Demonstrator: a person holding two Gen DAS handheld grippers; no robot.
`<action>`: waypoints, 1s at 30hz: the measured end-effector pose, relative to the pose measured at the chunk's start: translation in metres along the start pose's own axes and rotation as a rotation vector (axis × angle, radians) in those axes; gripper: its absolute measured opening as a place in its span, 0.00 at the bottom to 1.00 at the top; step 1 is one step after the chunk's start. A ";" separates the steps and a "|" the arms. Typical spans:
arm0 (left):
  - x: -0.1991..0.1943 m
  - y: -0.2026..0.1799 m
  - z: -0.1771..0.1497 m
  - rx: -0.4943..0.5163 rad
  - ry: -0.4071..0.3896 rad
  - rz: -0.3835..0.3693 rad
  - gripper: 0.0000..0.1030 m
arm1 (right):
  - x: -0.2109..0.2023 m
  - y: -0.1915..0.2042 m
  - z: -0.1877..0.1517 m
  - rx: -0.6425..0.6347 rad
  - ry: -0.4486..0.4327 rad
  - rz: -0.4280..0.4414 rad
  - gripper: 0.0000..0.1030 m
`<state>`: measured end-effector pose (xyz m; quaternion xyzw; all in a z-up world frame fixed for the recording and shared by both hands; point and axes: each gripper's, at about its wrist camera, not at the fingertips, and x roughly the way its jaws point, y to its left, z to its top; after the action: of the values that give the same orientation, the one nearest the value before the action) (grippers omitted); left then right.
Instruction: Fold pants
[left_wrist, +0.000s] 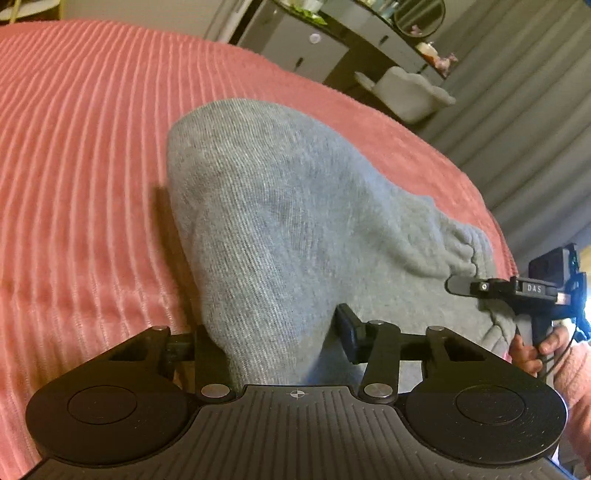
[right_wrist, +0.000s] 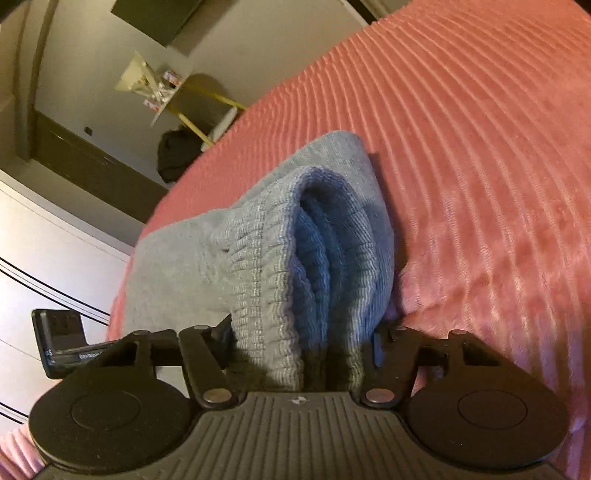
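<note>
Grey sweatpants (left_wrist: 280, 206) lie on a pink ribbed bedspread (left_wrist: 81, 155). My left gripper (left_wrist: 271, 343) is shut on a thick bunch of the grey fabric, which rises from between its jaws. My right gripper (right_wrist: 301, 343) is shut on the ribbed elastic waistband (right_wrist: 269, 280), gathered in several folds between its jaws. The rest of the pants (right_wrist: 173, 266) spreads to the left on the bedspread (right_wrist: 480, 184). In the left wrist view the right gripper (left_wrist: 458, 286) shows at the far right, on the gathered waistband (left_wrist: 461, 251), with the hand (left_wrist: 532, 350) on its handle.
A dark dresser (left_wrist: 332, 48) with a round mirror (left_wrist: 419, 16) and a white stool (left_wrist: 410, 92) stand beyond the bed, by grey curtains (left_wrist: 524, 122). In the right wrist view a white wardrobe (right_wrist: 44, 266), a dark bag (right_wrist: 177, 155) and a small table (right_wrist: 166, 92) stand off the bed.
</note>
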<state>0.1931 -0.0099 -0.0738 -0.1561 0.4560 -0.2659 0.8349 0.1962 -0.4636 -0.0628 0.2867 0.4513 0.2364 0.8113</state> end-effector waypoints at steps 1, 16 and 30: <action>0.003 0.001 -0.001 -0.002 0.004 0.016 0.67 | 0.001 -0.002 -0.001 0.004 0.006 -0.001 0.65; -0.026 -0.034 0.037 0.014 -0.149 0.073 0.32 | -0.004 0.065 0.030 -0.070 -0.153 -0.019 0.57; -0.034 -0.045 0.003 -0.017 -0.237 0.420 0.68 | -0.029 0.054 0.029 0.097 -0.336 -0.210 0.75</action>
<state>0.1666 -0.0264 -0.0259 -0.0949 0.3792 -0.0625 0.9183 0.2008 -0.4505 0.0040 0.3122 0.3478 0.0775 0.8807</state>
